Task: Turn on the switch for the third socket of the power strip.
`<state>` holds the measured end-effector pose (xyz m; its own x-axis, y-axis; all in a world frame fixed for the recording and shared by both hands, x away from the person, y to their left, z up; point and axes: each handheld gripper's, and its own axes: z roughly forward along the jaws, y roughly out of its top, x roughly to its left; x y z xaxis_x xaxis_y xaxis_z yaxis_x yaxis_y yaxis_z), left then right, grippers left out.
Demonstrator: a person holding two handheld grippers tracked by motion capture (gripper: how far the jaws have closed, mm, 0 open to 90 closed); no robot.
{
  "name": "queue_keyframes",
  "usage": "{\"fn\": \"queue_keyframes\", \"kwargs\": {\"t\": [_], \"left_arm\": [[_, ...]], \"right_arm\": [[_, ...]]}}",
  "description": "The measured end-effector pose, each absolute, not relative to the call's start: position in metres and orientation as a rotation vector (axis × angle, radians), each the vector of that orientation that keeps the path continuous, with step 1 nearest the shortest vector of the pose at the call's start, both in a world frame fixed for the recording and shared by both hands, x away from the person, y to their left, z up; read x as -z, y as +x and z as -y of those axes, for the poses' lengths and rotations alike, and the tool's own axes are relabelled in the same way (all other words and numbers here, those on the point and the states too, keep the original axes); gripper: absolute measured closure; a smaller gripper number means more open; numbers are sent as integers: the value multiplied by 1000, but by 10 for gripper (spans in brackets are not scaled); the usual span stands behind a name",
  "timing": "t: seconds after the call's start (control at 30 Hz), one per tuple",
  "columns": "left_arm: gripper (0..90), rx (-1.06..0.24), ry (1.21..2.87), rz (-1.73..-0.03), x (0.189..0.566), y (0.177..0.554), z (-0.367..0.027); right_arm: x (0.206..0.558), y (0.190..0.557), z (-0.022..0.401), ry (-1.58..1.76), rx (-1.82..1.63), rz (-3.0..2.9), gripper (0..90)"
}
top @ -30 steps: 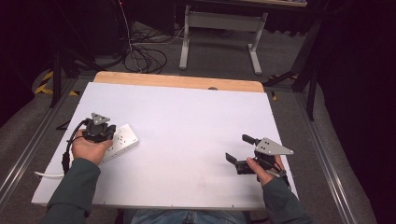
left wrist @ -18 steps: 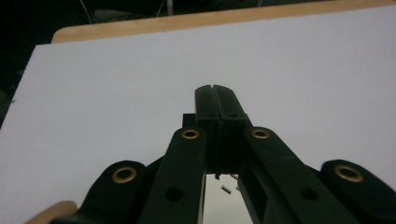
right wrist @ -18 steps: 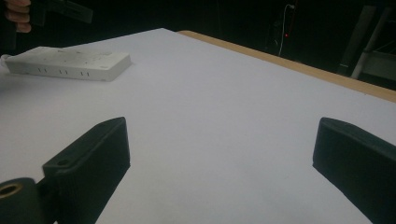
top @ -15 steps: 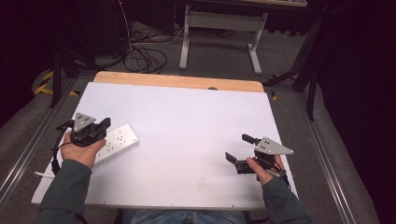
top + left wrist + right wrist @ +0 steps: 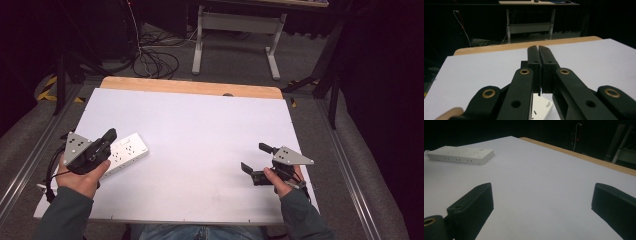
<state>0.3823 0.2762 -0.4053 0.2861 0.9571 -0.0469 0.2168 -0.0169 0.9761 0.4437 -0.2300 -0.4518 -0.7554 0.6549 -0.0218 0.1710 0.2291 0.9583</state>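
Left fingers [image 5: 539,53]: clenched, grasping nothing; I hold them over the power strip [image 5: 127,151], just beneath.
Right fingers [image 5: 256,159]: released, idle on tabletop [image 5: 200,130].

Overhead forward-down view; two low tool-mounted views across table [image 5: 200,130].

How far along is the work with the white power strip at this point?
Done: the power strip lies flat at the white table's left side. In hand: nothing; the left claw is shut and empty above the strip's near end, with no grip visible. The right claw rests open at the right. Left: any handling of the strip.
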Motion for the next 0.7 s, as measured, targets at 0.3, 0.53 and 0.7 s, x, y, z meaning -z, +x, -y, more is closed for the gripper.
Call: {"fn": "queue_keyframes", "kwargs": {"t": [0.3, 0.53, 0.7], "left_arm": [[883, -896, 1439, -1150, 404, 368, -290], [878, -911, 1414, -1151, 406, 370, -295], [867, -919, 1401, -1153, 406, 370, -296]], "right_arm": [[451, 444, 231, 759, -1543, -2086, 44], [451, 444, 231, 763, -1544, -2084, 43], [451, 444, 231, 760, -1548, -2080, 44]]}}
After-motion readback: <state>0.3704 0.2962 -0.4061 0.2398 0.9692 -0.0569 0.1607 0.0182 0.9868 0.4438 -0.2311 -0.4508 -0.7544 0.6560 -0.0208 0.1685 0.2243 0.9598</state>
